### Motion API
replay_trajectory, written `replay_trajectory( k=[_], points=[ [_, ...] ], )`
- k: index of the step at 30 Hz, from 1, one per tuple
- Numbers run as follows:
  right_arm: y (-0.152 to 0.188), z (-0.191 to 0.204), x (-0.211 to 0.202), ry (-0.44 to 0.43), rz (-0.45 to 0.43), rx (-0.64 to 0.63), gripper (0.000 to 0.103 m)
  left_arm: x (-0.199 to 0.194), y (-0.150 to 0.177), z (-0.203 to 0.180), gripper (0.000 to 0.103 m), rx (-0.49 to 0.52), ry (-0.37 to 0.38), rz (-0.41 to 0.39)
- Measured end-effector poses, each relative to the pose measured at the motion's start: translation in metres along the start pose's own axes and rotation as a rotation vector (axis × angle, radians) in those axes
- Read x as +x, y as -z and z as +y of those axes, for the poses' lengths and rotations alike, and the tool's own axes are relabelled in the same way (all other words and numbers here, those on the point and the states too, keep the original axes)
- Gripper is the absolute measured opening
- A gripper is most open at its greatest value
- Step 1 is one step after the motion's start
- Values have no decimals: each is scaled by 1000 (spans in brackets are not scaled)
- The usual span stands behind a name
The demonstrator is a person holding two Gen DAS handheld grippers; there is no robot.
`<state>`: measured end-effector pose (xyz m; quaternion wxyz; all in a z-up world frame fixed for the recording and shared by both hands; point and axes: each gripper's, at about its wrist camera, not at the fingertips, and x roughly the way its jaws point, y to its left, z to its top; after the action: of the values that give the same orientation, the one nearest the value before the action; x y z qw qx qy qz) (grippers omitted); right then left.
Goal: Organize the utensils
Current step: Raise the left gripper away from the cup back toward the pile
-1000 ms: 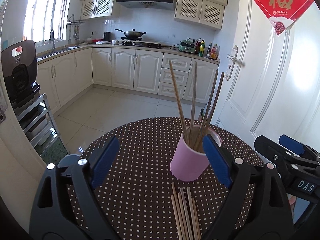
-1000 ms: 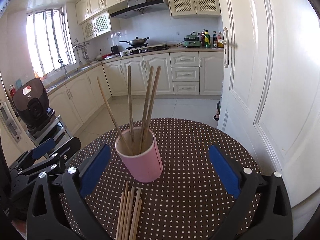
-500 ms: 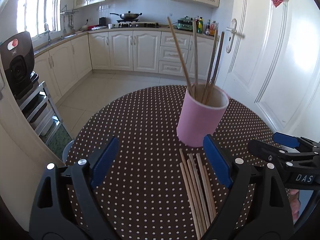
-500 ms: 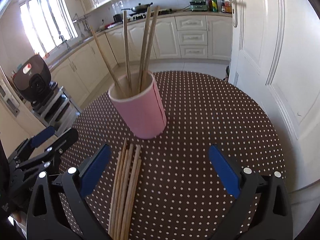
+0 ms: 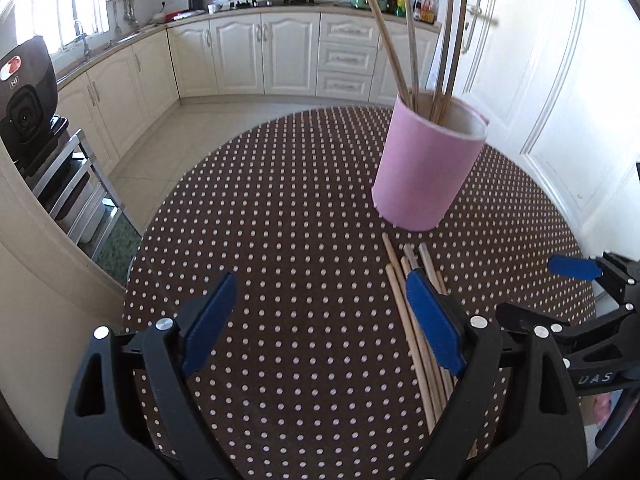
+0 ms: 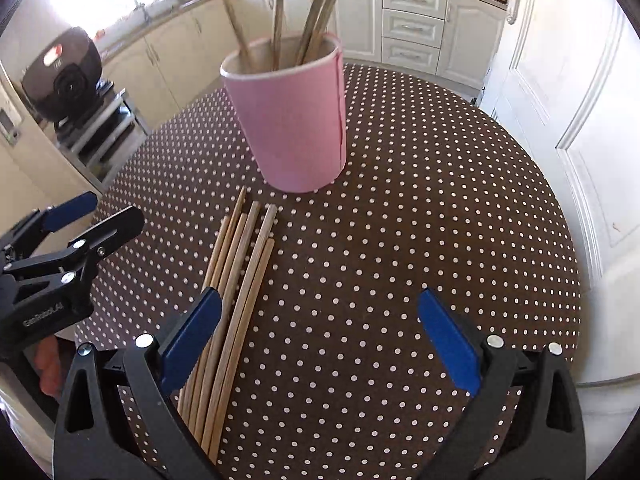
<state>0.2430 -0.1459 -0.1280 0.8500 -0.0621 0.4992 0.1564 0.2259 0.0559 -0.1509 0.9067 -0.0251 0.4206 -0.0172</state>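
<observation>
White kitchen cabinets (image 5: pixel 240 56) ring a round brown polka-dot table (image 5: pixel 280 220) in the left wrist view, where one pink cup (image 5: pixel 424 168) holds four chopsticks (image 5: pixel 410 40) with tips cut off above, and the left gripper (image 5: pixel 320 320) gapes empty, its right pad hiding part of the loose chopsticks (image 5: pixel 400 304) lying beside the cup. Over to the right wrist view: same table, same cup, about six loose sticks, hard to count, and the right gripper (image 6: pixel 320 344) spread wide, holding nothing.

Sunlit kitchen: cream cabinets (image 5: pixel 240 56), tiled floor (image 5: pixel 192 136), white door (image 5: pixel 552 80), window (image 5: pixel 76 4).
</observation>
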Motion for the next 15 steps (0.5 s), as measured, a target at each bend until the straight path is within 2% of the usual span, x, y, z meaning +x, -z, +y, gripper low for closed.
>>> replay_trajectory(
  k=[5, 15],
  points=[
    [4, 4, 10, 26, 23, -16, 95, 3, 6, 4, 85, 9, 18, 50],
    [5, 9, 31, 91, 57, -27, 95, 9, 23, 7, 85, 25, 9, 88]
  ],
)
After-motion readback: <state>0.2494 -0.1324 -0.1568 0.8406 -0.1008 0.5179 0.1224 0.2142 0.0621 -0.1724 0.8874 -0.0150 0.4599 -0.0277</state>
